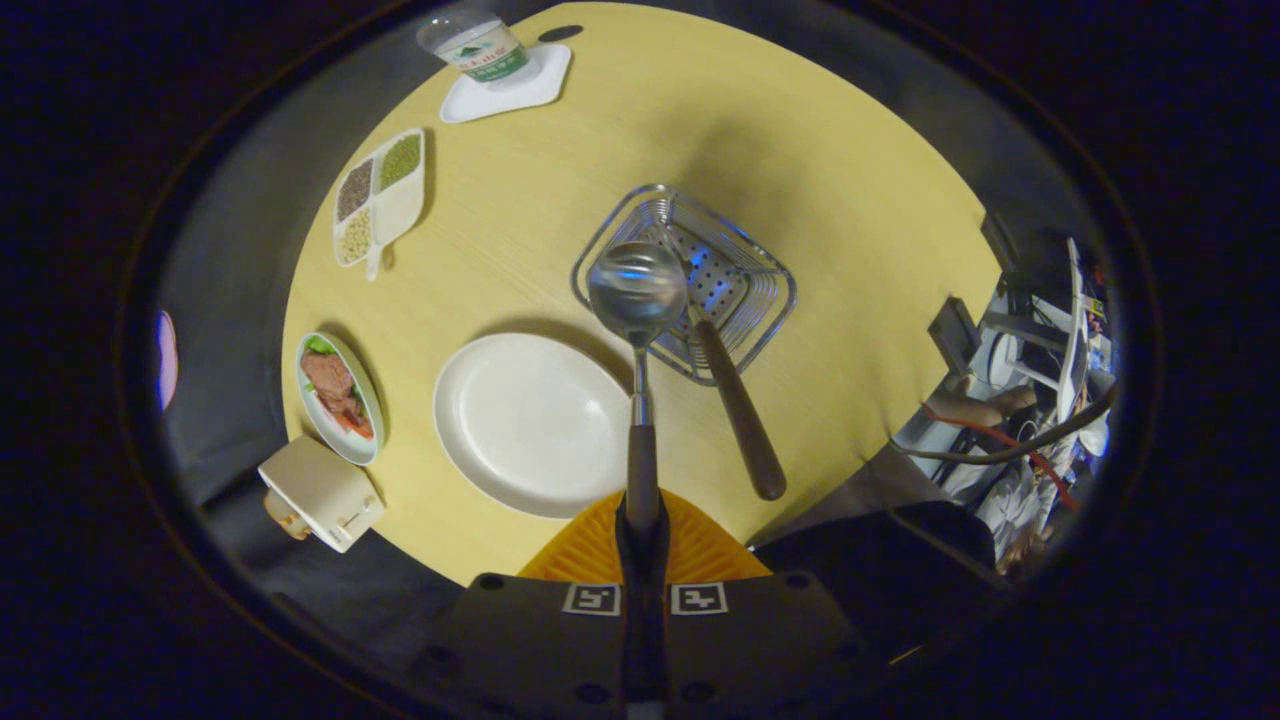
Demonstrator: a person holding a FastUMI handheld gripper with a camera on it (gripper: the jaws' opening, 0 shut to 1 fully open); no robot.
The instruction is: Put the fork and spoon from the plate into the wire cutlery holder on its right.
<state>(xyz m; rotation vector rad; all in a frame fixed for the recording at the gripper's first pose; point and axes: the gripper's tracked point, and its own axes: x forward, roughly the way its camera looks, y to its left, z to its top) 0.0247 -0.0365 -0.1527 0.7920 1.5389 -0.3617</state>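
I look straight down on a round yellow table. My gripper (643,525) is shut on the dark handle of a spoon (637,290), whose shiny bowl hangs over the near left rim of the wire cutlery holder (745,265). A second utensil with a brown handle (740,410) stands slanted in the holder, its head hidden inside the wires. The white plate (530,420) lies bare just left of the spoon's shaft, beside the holder.
A small dish of food (340,397) and a cream mug (318,492) sit left of the plate. Farther off are a divided tray of grains (380,195) and a water bottle on a white coaster (485,50). Equipment and cables lie off the table's right side.
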